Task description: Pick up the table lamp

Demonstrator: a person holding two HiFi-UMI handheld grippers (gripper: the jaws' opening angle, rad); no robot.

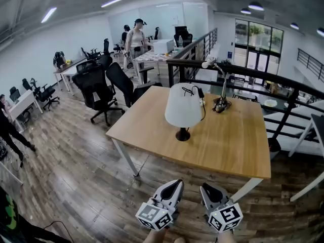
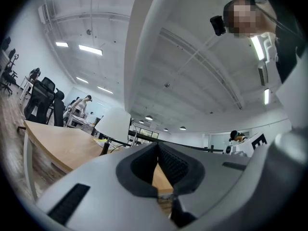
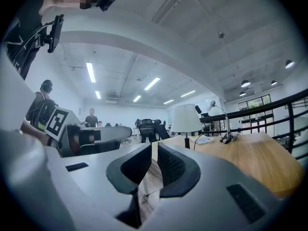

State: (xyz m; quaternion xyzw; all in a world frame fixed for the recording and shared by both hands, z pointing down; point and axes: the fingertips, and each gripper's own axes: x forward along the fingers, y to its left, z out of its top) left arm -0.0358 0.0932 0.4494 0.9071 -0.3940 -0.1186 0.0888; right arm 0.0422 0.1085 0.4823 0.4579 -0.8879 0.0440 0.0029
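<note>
lamp: we see the table lamp (image 1: 183, 105) with a white tapered shade, a thin dark stem and a round black base, standing upright
lamp location: on the wooden table (image 1: 230, 135), toward the side facing us and left of its middle; nothing touches it
cord: a black cord (image 1: 195, 91) lies just behind the shade
other item on table: a slim gooseneck lamp (image 1: 221, 87) at the far edge, a tangle of cables at its foot
table: light wood top, white legs, mostly bare
room: open office with a grey-brown plank floor (image 1: 76, 161); black office chairs (image 1: 98, 85) left of the table; black railing (image 1: 253, 72) behind it; a person (image 1: 137, 37) stands at the far desks
left gripper (image 1: 176, 184): we hold it low over the floor, short of the table edge, aimed at the table; jaws pressed together, nothing in them
right gripper (image 1: 205, 188): just beside the left one, same heading; jaws closed to a thin slit, empty
gap to lamp: both grippers are well apart from it
</note>
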